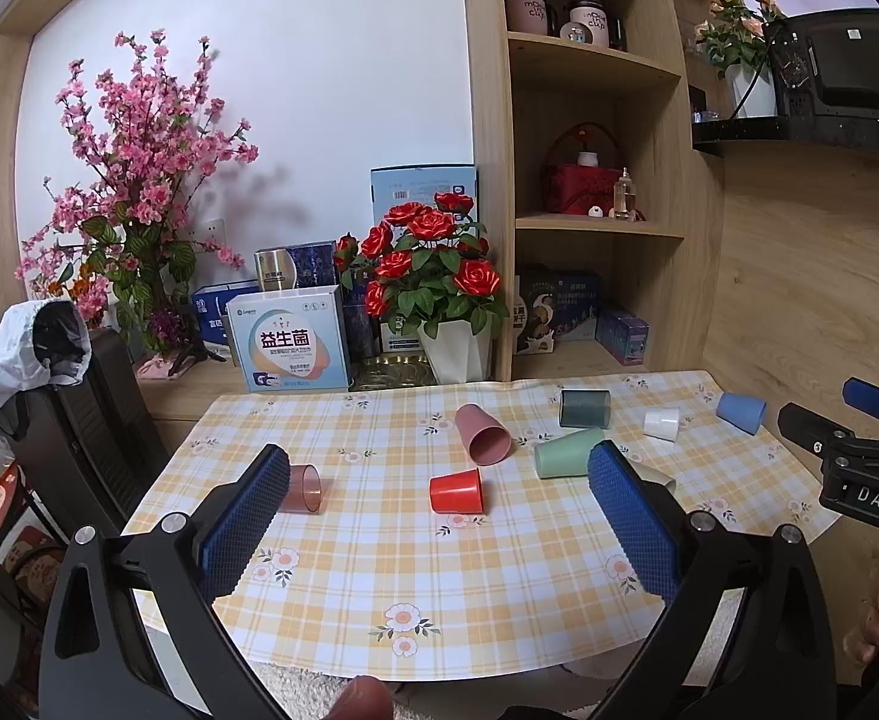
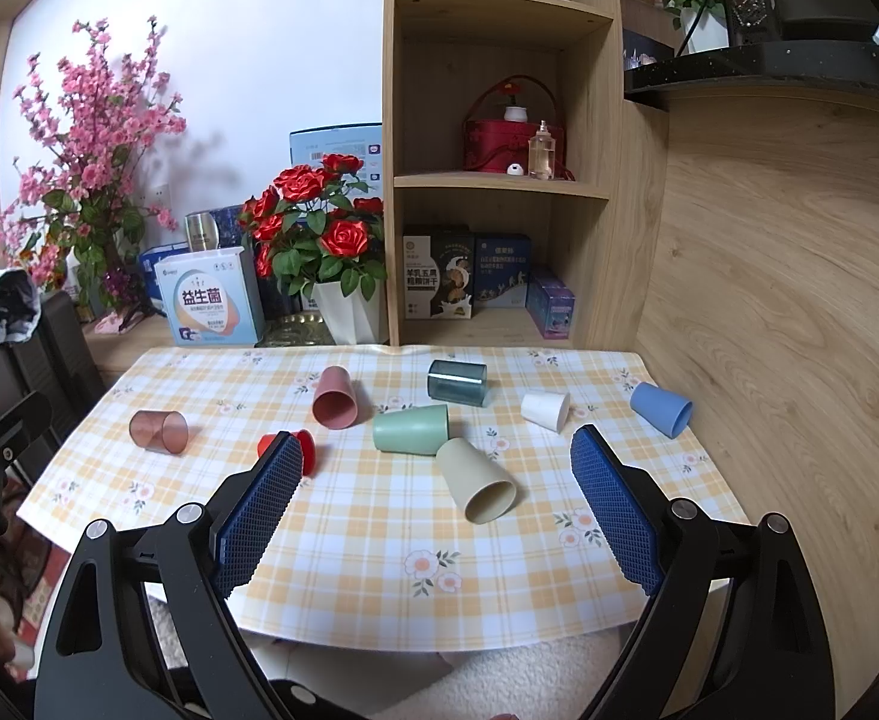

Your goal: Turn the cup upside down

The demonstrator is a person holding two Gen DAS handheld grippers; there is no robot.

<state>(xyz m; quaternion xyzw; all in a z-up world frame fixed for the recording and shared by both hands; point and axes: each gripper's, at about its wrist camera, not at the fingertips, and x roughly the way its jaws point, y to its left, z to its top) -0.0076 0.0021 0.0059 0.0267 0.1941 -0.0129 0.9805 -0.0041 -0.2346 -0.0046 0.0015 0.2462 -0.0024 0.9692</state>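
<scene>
Several cups lie on their sides on the checked tablecloth [image 1: 415,576]: a red cup [image 1: 456,491], a pink cup [image 1: 482,434], a green cup [image 1: 565,451], a clear brown cup [image 1: 302,489], a dark teal cup [image 1: 584,408], a white cup [image 1: 661,423], a blue cup [image 1: 740,412]. A beige cup [image 2: 479,479] lies nearest my right gripper. My left gripper [image 1: 439,468] is open and empty above the table's near edge, facing the red cup. My right gripper [image 2: 436,462] is open and empty, with the beige cup between its fingers' lines. It also shows in the left wrist view [image 1: 847,420].
A white pot of red roses [image 1: 439,300], boxes [image 1: 289,339] and pink blossoms [image 1: 133,180] stand behind the table. A wooden shelf unit [image 1: 595,180] rises at the back right. A dark chair with a jacket [image 1: 61,396] stands to the left.
</scene>
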